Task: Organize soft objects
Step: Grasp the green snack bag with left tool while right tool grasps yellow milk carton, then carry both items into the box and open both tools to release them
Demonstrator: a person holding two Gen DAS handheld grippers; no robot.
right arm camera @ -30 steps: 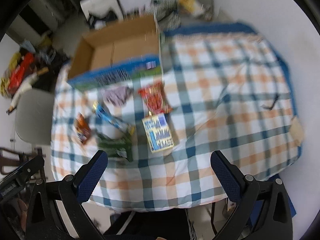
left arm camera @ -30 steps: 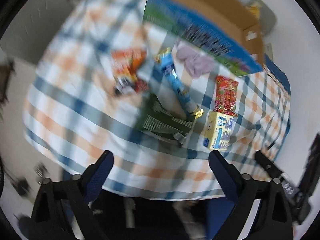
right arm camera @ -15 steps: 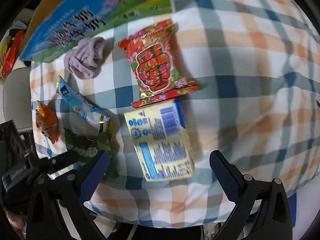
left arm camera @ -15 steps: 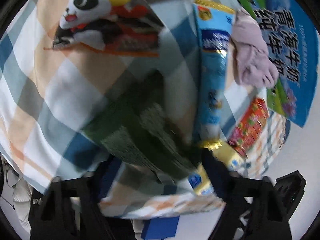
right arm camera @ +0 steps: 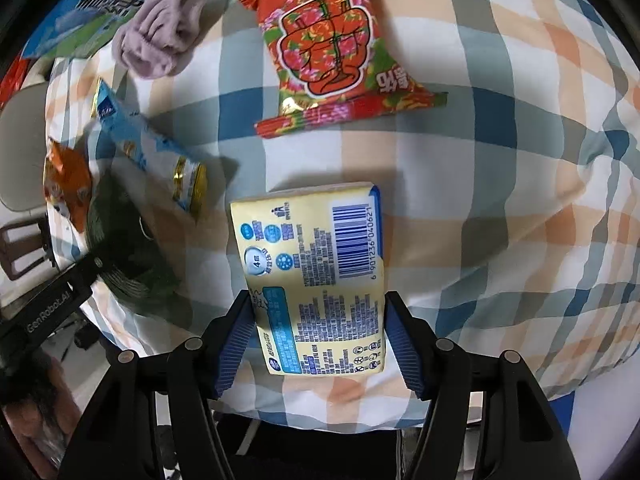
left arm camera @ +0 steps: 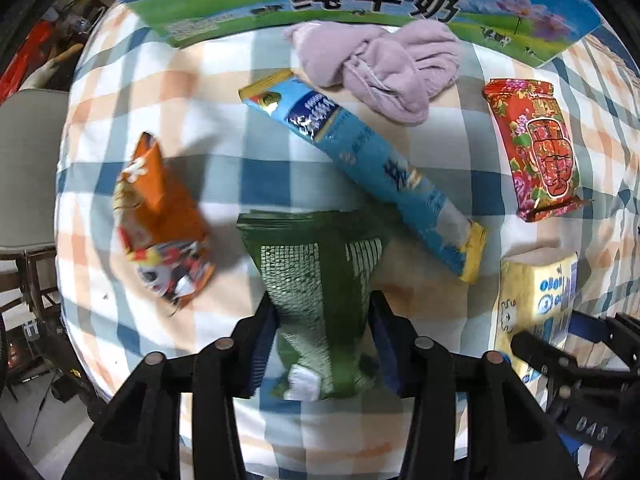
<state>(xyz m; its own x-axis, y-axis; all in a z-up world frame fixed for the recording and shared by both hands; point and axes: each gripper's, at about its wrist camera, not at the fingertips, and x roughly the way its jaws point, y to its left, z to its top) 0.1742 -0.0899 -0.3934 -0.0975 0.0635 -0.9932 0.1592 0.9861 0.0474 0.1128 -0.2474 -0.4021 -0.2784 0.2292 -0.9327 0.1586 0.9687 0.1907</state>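
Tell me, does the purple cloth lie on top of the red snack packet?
No, the purple cloth lies apart from the red snack packet, with bare tablecloth between them.

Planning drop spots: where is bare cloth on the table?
Widest bare stretch of checked tablecloth: right of the red floral snack packet and yellow tissue pack. A smaller patch lies between the orange snack bag and long blue wrapper. Crowded around the lilac cloth and green packet.
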